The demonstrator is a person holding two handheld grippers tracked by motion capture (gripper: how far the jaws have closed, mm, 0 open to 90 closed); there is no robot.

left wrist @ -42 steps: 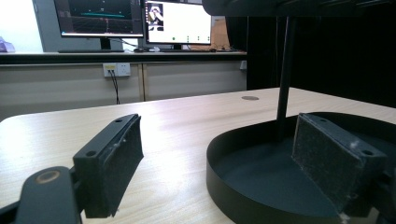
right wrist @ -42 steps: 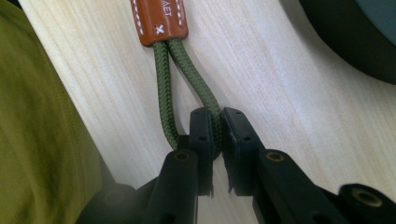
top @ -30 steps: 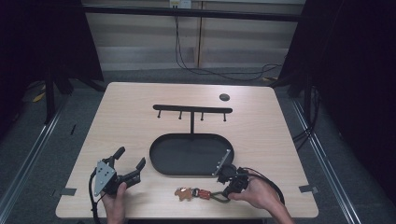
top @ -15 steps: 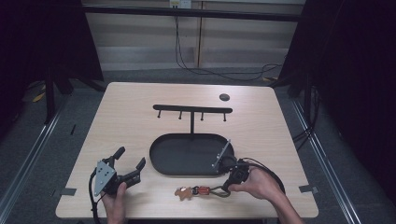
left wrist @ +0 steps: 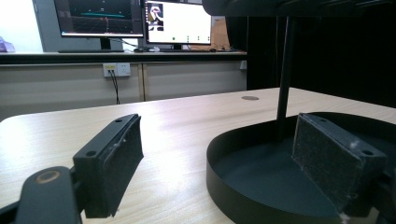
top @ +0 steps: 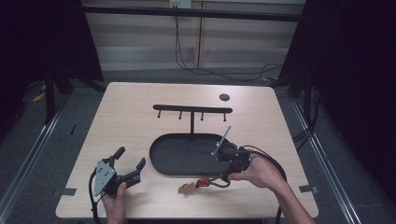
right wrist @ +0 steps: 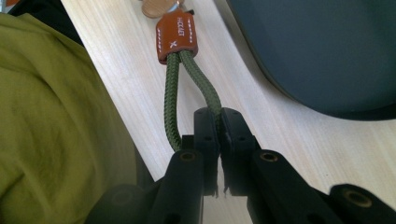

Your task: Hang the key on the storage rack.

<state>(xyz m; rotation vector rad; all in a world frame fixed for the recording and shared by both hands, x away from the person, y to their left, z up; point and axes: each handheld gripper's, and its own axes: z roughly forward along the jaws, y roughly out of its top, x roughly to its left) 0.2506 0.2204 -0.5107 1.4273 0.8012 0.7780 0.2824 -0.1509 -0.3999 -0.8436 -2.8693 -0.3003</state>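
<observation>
— Where does the right gripper (top: 223,173) sit?

— Near the front edge of the tabletop (top: 140,116), right of the middle, held in the person's right hand (top: 259,171). In the right gripper view its jaws are pressed together on one strand of a green cord loop (right wrist: 180,93); the other strand runs free just beside them.

— And the rest of that keychain?

— The loop runs into a brown leather tab (right wrist: 176,36) with pale stitching and small lettering, and past the tab a bit of copper-coloured metal (right wrist: 159,7) lies at the top of that view. From the high view the keychain (top: 196,185) lies on the wood by the front edge, just in front of the black oval tray (top: 161,161), and apart from it.

— The left gripper (top: 131,164)?

— Toward the front left corner, in the left hand (top: 115,203). Its jaws stand wide apart with nothing between them. In the left gripper view they frame bare wood and the tray's near wall (left wrist: 243,196).

— What else is on the tabletop?

— A black rack (top: 192,109): a thin post rising from the far part of the tray, carrying a crossbar with four short pegs hanging down. A small dark round disc (top: 224,97) sits toward the far right corner, well apart from everything else.

— Anything beyond the tabletop?

— The left gripper view shows two lit monitors (left wrist: 177,21) on a counter against the far wall, and a wall socket (left wrist: 116,69) with a cable hanging from it.
</observation>
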